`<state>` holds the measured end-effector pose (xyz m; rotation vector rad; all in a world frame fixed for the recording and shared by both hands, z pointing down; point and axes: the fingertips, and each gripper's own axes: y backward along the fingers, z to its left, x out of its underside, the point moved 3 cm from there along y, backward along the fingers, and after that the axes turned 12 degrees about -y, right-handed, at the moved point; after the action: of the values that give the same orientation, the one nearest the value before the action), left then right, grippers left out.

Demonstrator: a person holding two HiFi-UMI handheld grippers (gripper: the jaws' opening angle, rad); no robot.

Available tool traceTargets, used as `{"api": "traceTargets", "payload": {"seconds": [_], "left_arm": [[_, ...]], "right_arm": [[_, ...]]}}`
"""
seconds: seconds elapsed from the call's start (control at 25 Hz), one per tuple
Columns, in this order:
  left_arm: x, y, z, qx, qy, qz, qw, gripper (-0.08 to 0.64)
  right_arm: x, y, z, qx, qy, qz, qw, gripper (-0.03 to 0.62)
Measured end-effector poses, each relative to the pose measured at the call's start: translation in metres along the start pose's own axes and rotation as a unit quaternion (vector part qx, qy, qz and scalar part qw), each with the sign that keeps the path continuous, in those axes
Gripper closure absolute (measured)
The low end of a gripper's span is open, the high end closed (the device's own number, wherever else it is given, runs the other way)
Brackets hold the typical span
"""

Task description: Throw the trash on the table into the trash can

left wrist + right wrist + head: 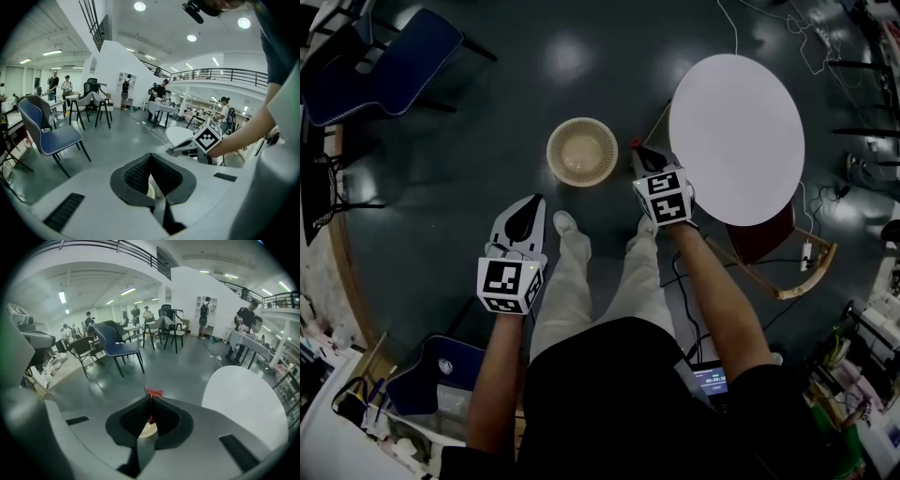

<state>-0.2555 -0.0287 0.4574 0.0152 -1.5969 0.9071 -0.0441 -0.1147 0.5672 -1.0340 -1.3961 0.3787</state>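
Note:
A round beige trash can stands on the dark floor in front of my feet. My right gripper is shut on a small red scrap of trash, level with the can's right rim, between it and the white round table. In the right gripper view the red scrap sticks out past the closed tips, and the can shows below the jaws. My left gripper hangs nearer me, left of the can, shut and holding nothing; its tips meet.
A blue chair stands at the far left and another close by my left side. A wooden chair sits tucked under the table's near edge, with a power strip and cables beside it. People stand at desks far off.

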Motion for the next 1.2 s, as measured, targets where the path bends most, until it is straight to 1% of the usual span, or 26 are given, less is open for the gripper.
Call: {"api": "traceTargets", "payload": {"seconds": [0.28, 0.48, 0.68, 0.92, 1.0, 1.2], "left_arm": [[0.030, -0.032, 0.011, 0.013, 0.004, 0.008, 0.9999, 0.551], [0.064, -0.066, 0.006, 0.023, 0.007, 0.021, 0.9995, 0.551], [0.088, -0.088, 0.017, 0.024, 0.015, 0.028, 0.9992, 0.551], [0.122, -0.118, 0.021, 0.036, 0.007, 0.036, 0.9987, 0.551], [0.135, -0.127, 0.023, 0.038, 0.002, 0.040, 0.9985, 0.551], [0.171, -0.152, 0.028, 0.044, 0.009, 0.050, 0.9977, 0.551]], "right_arm": [[0.012, -0.040, 0.022, -0.019, -0.010, 0.005, 1.000, 0.565], [0.035, -0.070, 0.031, -0.038, -0.006, 0.014, 0.999, 0.565], [0.048, -0.097, 0.042, -0.049, -0.012, 0.020, 0.999, 0.565], [0.071, -0.136, 0.040, -0.048, -0.016, 0.023, 0.998, 0.565], [0.082, -0.152, 0.039, -0.045, -0.023, 0.026, 0.998, 0.565], [0.106, -0.191, 0.032, -0.035, -0.046, 0.030, 0.998, 0.565]]}}
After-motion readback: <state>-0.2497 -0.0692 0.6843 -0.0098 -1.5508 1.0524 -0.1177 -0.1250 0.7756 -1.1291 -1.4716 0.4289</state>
